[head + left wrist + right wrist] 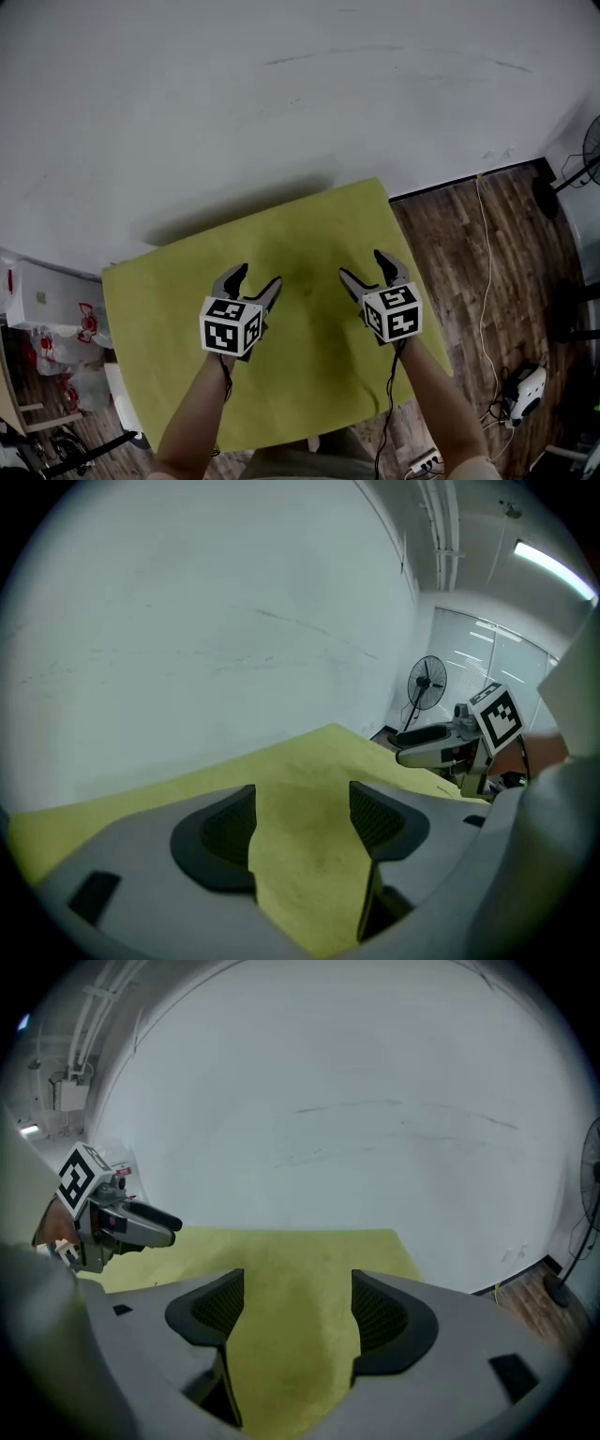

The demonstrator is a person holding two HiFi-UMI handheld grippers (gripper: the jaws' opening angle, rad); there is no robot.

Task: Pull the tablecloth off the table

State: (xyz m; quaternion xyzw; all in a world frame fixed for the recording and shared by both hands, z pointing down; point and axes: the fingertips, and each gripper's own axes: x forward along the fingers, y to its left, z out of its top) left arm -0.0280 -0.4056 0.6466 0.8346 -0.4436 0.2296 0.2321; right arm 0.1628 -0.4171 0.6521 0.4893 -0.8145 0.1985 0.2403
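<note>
A yellow-green tablecloth covers a small table set against a white wall, and it lies flat. My left gripper hovers over the cloth's left half with its jaws open and nothing between them. Over the right half hangs my right gripper, jaws spread wide and empty too. In the left gripper view the tablecloth shows between the two dark pads, and the right gripper appears at the right. The right gripper view shows the tablecloth below its jaws and the left gripper at the left.
A white wall stands right behind the table. Wooden floor lies to the right, with a cable and a small white device. A standing fan is at far right. White boxes and bags crowd the left side.
</note>
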